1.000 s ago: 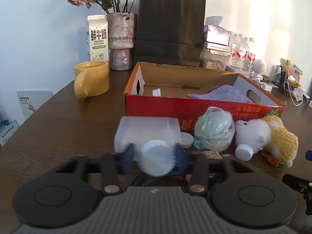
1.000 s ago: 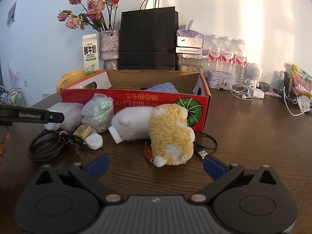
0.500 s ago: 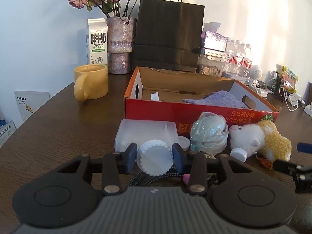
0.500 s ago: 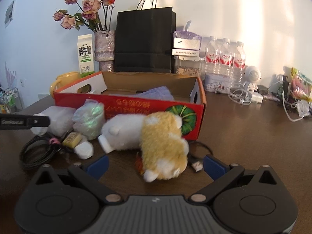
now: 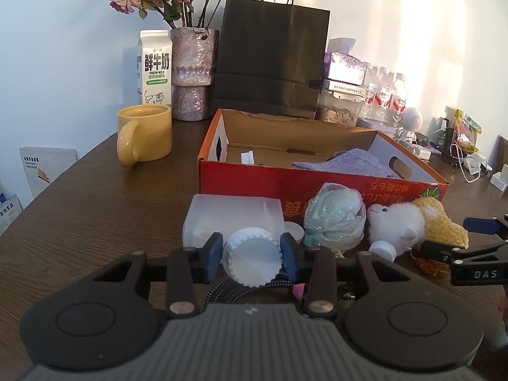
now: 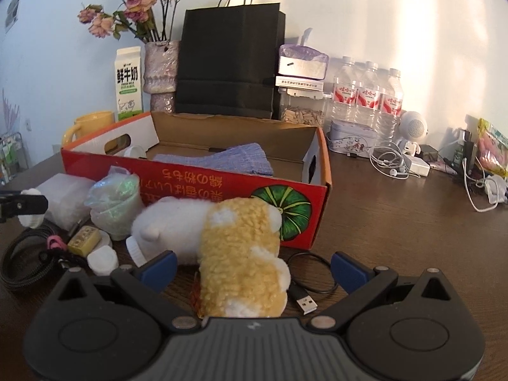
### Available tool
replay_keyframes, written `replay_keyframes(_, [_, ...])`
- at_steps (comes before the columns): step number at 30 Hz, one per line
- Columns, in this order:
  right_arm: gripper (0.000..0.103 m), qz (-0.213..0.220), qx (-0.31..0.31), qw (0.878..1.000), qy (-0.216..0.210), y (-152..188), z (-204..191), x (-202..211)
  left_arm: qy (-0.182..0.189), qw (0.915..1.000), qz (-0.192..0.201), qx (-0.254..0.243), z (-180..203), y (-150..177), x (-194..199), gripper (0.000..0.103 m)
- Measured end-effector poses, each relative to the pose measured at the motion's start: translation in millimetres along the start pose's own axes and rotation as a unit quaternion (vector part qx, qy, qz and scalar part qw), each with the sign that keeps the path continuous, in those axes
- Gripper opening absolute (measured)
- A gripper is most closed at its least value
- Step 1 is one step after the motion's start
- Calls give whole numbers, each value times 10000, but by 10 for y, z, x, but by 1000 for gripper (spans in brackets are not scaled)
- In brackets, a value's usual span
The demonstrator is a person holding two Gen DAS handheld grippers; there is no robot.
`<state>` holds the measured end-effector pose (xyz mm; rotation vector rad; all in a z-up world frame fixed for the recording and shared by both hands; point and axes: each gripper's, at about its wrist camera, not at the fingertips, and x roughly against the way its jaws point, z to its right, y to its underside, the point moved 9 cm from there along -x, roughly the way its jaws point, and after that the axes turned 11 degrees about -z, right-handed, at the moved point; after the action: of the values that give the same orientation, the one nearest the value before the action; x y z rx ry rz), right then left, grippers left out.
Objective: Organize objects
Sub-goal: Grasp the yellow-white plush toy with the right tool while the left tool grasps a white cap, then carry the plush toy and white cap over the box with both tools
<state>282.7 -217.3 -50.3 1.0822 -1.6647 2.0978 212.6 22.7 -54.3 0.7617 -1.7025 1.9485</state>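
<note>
A translucent white bottle (image 5: 235, 219) lies on its side on the brown table, in front of the red cardboard box (image 5: 317, 187). My left gripper (image 5: 252, 255) is shut on the bottle's ribbed white cap (image 5: 252, 263). A white and yellow plush toy (image 6: 235, 241) lies against the box's front wall (image 6: 197, 181). My right gripper (image 6: 254, 270) is open, its blue pads (image 6: 158, 268) standing wide on either side of the plush's yellow end without touching it. A purple cloth (image 6: 222, 158) lies inside the box.
Between bottle and plush sit a crumpled clear bag (image 5: 333, 216), small white caps (image 6: 101, 258), a yellow block (image 6: 84, 239) and a coiled black cable (image 6: 22, 263). A USB cable (image 6: 304, 285) lies right of the plush. Behind the box: black paper bag (image 5: 270, 57), vase (image 5: 193, 73), milk carton (image 5: 154, 66), yellow mug (image 5: 144, 133), water bottles (image 6: 365, 95).
My right gripper has moved forward, so the plush's yellow end now lies between its open fingers. The left gripper has kept its hold on the cap and stayed put.
</note>
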Motion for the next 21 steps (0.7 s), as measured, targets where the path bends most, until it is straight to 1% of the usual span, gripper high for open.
replay_keyframes(2, [100, 10, 98, 9999, 55, -11, -15, -24, 15, 10000, 6, -7, 1, 0, 7, 41])
replay_keyframes(3, [95, 22, 146, 9999, 49, -19, -23, -28, 17, 10000, 7, -8, 3, 1, 9, 41])
replay_keyframes(5, [87, 37, 234, 9997, 23, -39, -33, -39, 25, 10000, 9, -11, 7, 0, 12, 41])
replay_keyframes(7, [86, 19, 284, 9996, -49, -36, -32, -58, 37, 10000, 17, -24, 16, 1, 20, 41])
replay_keyframes(8, [83, 3, 279, 9996, -106, -34, -32, -70, 41, 10000, 18, -32, 22, 1, 22, 41])
replay_keyframes(9, [78, -1, 273, 9995, -174, -28, -35, -74, 44, 10000, 19, -36, 29, 2, 25, 41])
replay_keyframes(11, [70, 20, 248, 9993, -296, -19, -44, -72, 54, 10000, 25, -48, 38, 3, 29, 41])
replay_keyframes(12, [64, 22, 256, 9991, -344, -13, -54, -72, 55, 10000, 26, -51, 45, 2, 29, 41])
replay_keyframes(14, [56, 32, 274, 9984, -503, -12, -81, -67, 58, 10000, 21, -56, 45, 2, 28, 41])
replay_keyframes(15, [53, 31, 283, 9983, -507, -10, -86, -64, 60, 10000, 21, -59, 50, 4, 31, 41])
replay_keyframes(21, [50, 204, 238, 9980, -543, -6, -88, 17, 56, 10000, 23, -58, 56, 11, 37, 41])
